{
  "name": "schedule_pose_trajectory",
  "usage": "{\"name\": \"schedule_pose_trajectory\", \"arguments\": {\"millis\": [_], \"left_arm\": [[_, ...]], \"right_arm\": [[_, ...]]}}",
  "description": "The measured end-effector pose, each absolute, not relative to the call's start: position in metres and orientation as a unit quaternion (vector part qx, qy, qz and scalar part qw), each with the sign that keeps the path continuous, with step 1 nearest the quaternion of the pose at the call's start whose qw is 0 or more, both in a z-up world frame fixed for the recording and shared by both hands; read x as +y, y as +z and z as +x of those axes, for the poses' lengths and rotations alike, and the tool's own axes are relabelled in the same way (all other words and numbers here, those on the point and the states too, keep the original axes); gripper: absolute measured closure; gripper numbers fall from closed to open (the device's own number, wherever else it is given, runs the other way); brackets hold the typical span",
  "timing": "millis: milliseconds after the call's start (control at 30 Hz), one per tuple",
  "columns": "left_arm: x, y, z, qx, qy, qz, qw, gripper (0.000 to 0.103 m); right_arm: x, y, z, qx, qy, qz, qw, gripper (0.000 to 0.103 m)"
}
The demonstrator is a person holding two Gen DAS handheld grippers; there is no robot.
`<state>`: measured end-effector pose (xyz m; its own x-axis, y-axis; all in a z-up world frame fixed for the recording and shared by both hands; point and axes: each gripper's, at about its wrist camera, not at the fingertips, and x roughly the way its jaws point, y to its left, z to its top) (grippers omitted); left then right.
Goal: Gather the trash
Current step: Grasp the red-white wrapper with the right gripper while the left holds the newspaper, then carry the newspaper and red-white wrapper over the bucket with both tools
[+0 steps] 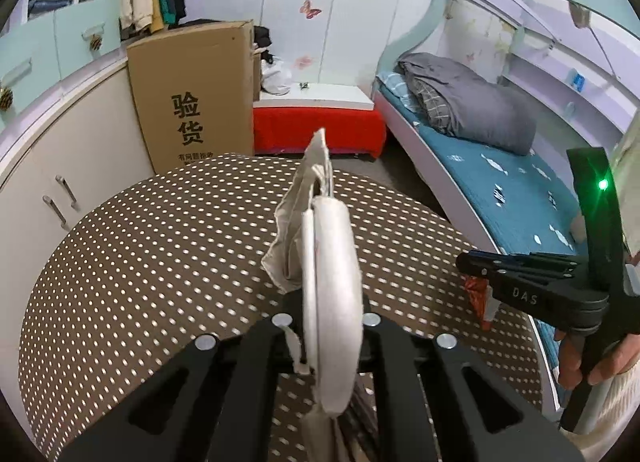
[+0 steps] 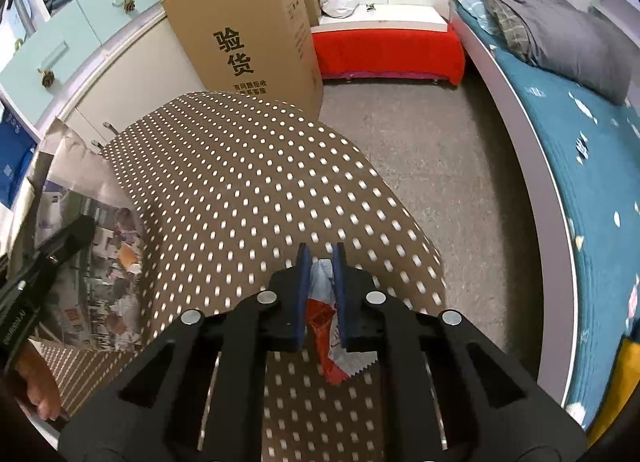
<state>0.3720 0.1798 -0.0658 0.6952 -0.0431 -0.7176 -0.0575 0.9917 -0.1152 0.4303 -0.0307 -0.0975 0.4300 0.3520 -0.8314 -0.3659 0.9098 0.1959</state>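
While the left gripper (image 1: 320,302) lifts a bag (image 1: 320,246), the right gripper (image 2: 322,274) pinches a wrapper (image 2: 326,322).

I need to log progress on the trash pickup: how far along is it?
Done: the polka-dot tabletop shows no loose litter. In hand: the right claw pinches a red-and-white wrapper; the left claw clamps a newspaper-lined bag. Left: dropping the wrapper into that bag.
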Motion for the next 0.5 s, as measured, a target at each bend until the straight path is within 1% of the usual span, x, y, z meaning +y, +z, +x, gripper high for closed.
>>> {"name": "schedule_pose_trajectory", "arguments": {"millis": [300, 500], "left_arm": [[0.111, -0.055, 0.34, 0.385, -0.036, -0.055, 0.921, 0.098], [0.055, -0.053, 0.326, 0.381, -0.073, -0.034, 0.921, 0.098]], "right_arm": [[-0.079, -0.068, 0.381, 0.46, 0.204, 0.011, 0.864, 0.092], [-0.123, -0.06, 0.353, 0.45, 0.175, 0.022, 0.876, 0.092]]}}
